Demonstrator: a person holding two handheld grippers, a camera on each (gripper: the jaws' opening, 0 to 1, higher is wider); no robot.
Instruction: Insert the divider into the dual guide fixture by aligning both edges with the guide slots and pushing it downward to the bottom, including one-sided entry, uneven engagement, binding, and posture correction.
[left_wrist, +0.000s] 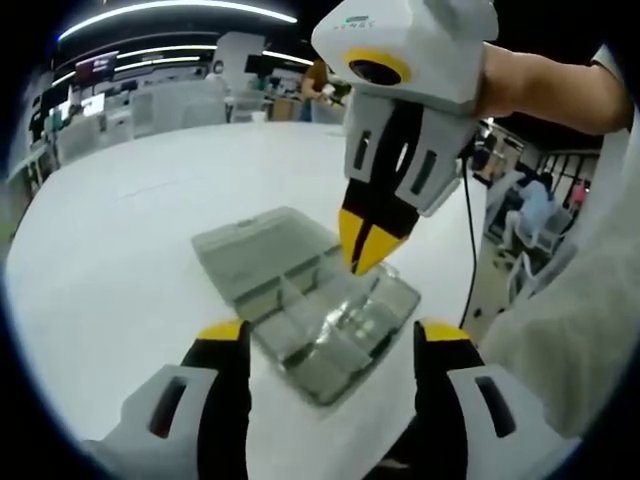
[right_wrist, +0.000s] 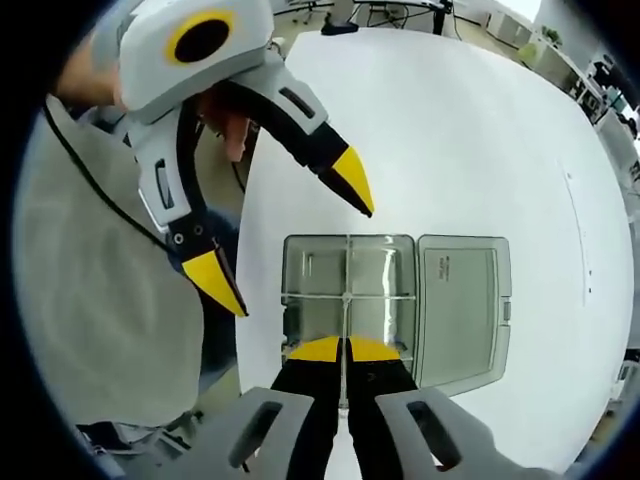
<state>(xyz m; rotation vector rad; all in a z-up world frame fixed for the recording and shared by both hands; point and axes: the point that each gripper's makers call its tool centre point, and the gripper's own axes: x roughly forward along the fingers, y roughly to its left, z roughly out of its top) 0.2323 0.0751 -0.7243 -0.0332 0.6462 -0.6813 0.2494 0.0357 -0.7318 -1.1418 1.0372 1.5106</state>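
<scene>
While my right gripper (right_wrist: 345, 348) is pinching thin clear plastic divider (right_wrist: 347, 290) over translucent grey compartment box (right_wrist: 395, 305), left gripper (left_wrist: 330, 333) is hovering wide open beside it.

A broad white table (left_wrist: 120, 230) stands in an open office with desks (left_wrist: 90, 125) under ceiling light strips (left_wrist: 170, 10)

Left gripper (left_wrist: 330, 340): jaws spread wide apart, rising from the lower edge of the left gripper view, nothing between the tips. In the right gripper view it (right_wrist: 290, 245) enters from the upper left, tips splayed. Right gripper (right_wrist: 343, 349): jaws pressed together, a thin clear sheet edge between the tips. In the left gripper view it (left_wrist: 367, 245) descends from the upper right, pointing down, held by a hand (left_wrist: 545, 90)
</scene>
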